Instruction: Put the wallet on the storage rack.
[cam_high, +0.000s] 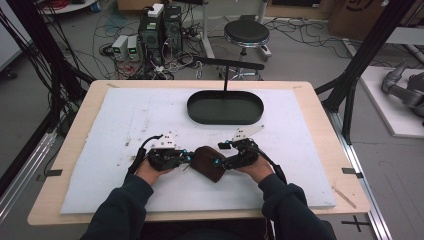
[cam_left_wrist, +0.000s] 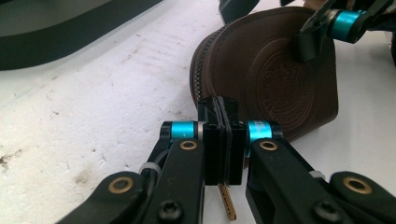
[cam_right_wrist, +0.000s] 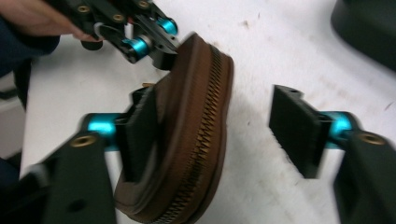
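Both grippers working the brown zip pouch (cam_high: 209, 162)

Left gripper (cam_left_wrist: 223, 140) is pinching its brass zipper pull (cam_left_wrist: 227, 201); right gripper (cam_right_wrist: 219, 135) is gaping apart around it.

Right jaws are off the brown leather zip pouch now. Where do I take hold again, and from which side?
Grip the zippered rim of the brown leather zip pouch, coming from the end opposite the left gripper, which pinches the brass zip pull. The pouch stands on edge, a narrow ridge between the right gripper's open jaws, so close across its two faces.
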